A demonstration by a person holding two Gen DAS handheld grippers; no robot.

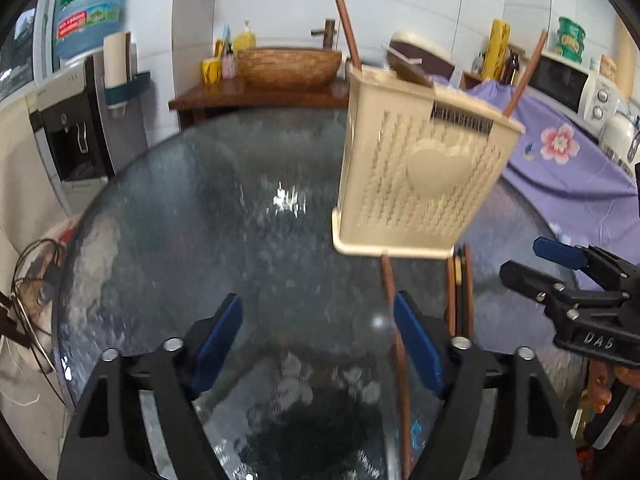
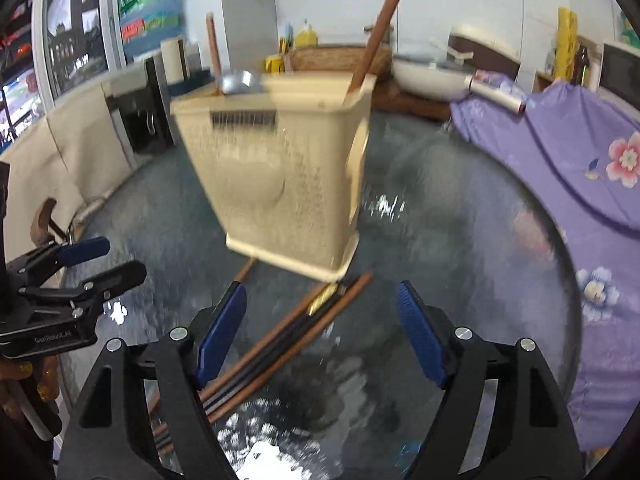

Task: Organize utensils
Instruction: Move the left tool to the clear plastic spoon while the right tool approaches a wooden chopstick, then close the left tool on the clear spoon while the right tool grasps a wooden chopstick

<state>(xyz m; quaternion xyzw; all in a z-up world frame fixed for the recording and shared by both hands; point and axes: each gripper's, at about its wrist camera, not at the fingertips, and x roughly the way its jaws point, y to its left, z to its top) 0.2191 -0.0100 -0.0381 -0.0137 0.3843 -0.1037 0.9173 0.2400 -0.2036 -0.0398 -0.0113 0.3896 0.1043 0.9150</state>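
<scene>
Blue pads (image 2: pixel 222 334) of my right gripper (image 2: pixel 320 336) sit closest to me, wide apart with nothing squeezed between them. Under them, running from 7 o'clock up toward 1 o'clock, lies a bundle of chopsticks (image 2: pixel 280 344) on the glass table (image 2: pixel 460 264). It has brown wooden sticks and a dark pair with gold ends. My left gripper (image 1: pixel 318 344) is wide apart too and holds nothing. One brown chopstick (image 1: pixel 396 332) lies just beside its right pad, and a few more sticks (image 1: pixel 460 292) lie at 3 o'clock from it.

At 12 o'clock stands the cream utensil basket (image 2: pixel 280 184) with a heart on its side. It already has a metal ladle (image 2: pixel 240 82) and long wooden handles (image 2: pixel 380 28) sticking out.

I think my job now is picking up the chopsticks. I should turn my right gripper so the pads cross the bundle, come down slowly, and squeeze near the middle so the sticks do not tip. Glass is slippery, so they may slide or roll away.
</scene>
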